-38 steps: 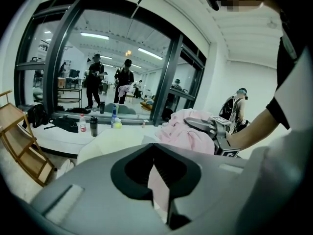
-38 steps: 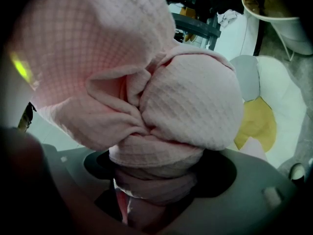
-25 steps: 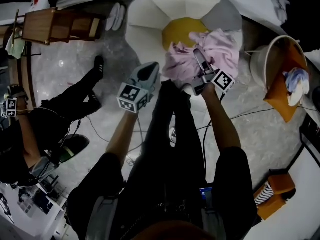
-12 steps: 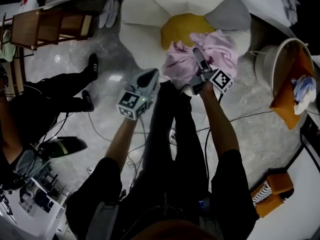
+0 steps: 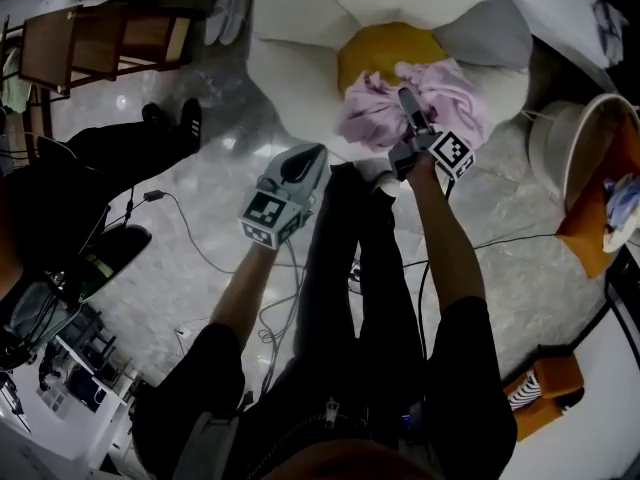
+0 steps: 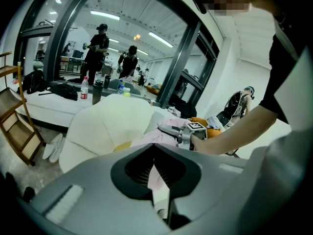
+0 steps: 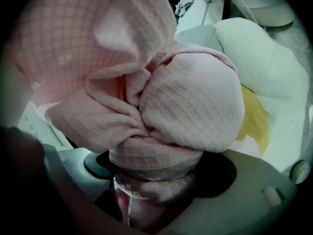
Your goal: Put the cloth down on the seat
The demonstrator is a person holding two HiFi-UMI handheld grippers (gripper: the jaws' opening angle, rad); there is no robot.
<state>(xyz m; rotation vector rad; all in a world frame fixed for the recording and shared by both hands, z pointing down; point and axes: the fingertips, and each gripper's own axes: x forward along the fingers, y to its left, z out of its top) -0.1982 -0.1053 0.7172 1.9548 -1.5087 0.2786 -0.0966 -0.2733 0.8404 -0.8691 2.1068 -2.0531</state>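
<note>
Above the white flower-shaped seat (image 5: pixel 300 58), the right gripper (image 5: pixel 406 98) clamps the pink cloth (image 5: pixel 455 88), best lowered onto the cushion beneath its fingertips before opening; left gripper (image 5: pixel 316 152) closed, empty.

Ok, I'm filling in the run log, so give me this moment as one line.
right gripper: shut on pink cloth, bunched over seat, not released | left gripper: shut, empty, short of seat
</note>
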